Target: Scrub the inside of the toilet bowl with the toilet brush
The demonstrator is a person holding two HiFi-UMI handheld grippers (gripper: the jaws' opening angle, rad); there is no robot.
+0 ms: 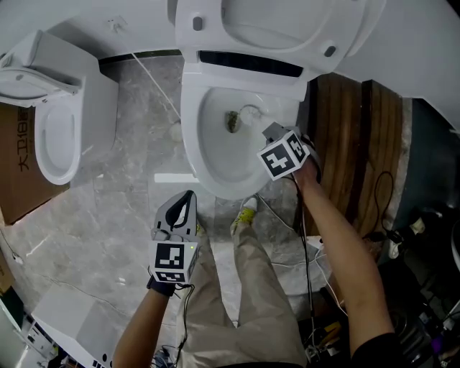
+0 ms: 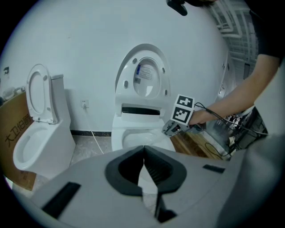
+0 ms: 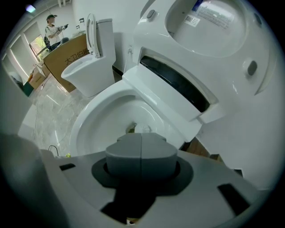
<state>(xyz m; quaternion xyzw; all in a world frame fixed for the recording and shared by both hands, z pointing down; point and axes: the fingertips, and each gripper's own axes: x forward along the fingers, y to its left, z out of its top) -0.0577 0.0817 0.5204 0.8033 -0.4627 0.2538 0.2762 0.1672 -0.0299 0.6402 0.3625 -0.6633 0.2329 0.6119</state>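
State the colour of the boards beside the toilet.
Dark brown; the boards show best in the head view.

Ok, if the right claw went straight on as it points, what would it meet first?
Probably the inner wall of the toilet bowl, near its drain; the right claw, shut, aims down into it; depth is unclear.

In the head view the toilet (image 1: 192, 136) fills the upper centre, with its lid (image 1: 287, 21) raised behind the bowl at the top edge. A second toilet (image 1: 57, 136) stands at the upper left, and a box (image 1: 18, 165) sits beside it at the left edge. Wooden boards (image 1: 352, 144) lie just right of the bowl. The right gripper (image 1: 269, 131) hangs over the bowl's right side. The left gripper (image 1: 187, 198) is lower, left of centre, over the floor (image 1: 108, 223) before the bowl.
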